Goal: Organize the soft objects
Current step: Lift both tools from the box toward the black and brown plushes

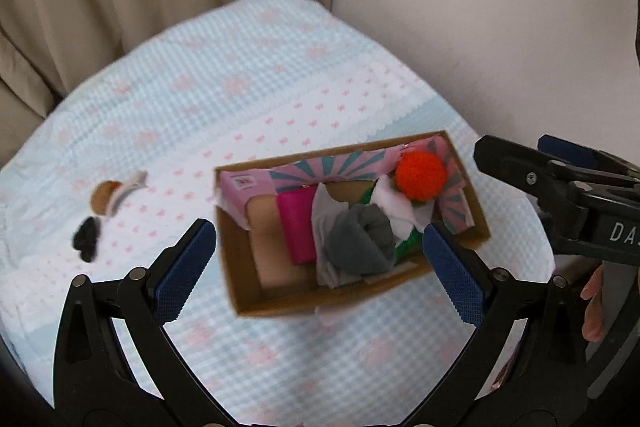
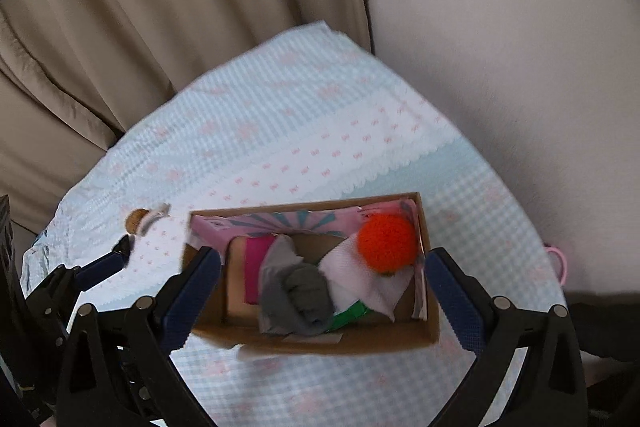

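Both hand-held grippers hang wide and empty above the cardboard box (image 1: 352, 303) on the checked cloth surface (image 1: 248, 115).

We see the left hand-held gripper (image 1: 320, 261) and right hand-held gripper (image 2: 322, 291) gaping, nothing between the pads. In the box, its long axis running left to right in both views, lie an orange pom-pom (image 1: 421, 174) at the right end, a grey sock bundle (image 1: 360, 241) mid-box, white cloth (image 2: 360, 281), and a magenta piece (image 1: 296, 227) (half buried). Something green (image 2: 348, 315) under the cloth is mostly hidden. Left of the box, two small blurred items, brown (image 1: 105, 197) and black (image 1: 86, 237), defy naming.
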Tool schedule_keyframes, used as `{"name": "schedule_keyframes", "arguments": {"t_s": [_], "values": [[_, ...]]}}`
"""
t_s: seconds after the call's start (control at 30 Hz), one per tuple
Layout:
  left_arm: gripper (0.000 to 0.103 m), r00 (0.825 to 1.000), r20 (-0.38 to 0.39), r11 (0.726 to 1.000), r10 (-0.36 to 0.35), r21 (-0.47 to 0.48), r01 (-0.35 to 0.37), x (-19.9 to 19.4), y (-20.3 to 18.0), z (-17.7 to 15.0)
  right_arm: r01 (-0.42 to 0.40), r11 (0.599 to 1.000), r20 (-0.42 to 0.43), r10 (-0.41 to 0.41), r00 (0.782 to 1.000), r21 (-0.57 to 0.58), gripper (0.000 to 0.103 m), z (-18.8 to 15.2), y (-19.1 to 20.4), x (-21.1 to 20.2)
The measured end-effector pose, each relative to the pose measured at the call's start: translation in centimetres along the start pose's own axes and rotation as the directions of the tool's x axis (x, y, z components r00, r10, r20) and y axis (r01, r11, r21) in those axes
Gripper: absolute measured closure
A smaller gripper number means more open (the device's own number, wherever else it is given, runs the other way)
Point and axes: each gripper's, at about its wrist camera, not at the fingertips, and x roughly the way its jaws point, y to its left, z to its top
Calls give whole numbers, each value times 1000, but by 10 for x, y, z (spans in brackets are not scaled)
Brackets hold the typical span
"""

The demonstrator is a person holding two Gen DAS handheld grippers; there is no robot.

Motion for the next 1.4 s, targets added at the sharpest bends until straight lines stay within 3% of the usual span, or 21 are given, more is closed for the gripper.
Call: {"name": "schedule_keyframes", "arguments": {"t_s": [0.23,0.4,0.63,0.83,1.07,1.4], "values": [[0,991,134,1000,-2,-5,2,-92,28,-21,52,998,142,-47,989,-35,1,-23,55,-88],[0,976,212,999,46,-25,-41,-151,54,-44,83,995,227,-69,971,-51,1,-51,88,-136],[0,956,279,995,87,-75,-68,-210,98,-88,140,987,293,-112,950,-76,1,-97,132,-165],[0,952,276,988,130,-118,-101,-229,143,-121,97,993,285,-73,956,-73,1,-117,166,-163],[0,944,282,978,173,-159,-132,-240,208,-143,45,991,292,-7,956,-123,1,-116,226,-151],[0,950,242,972,197,-178,-156,-196,301,-153,-27,981,279,80,957,-190,1,-101,313,-91]]}}
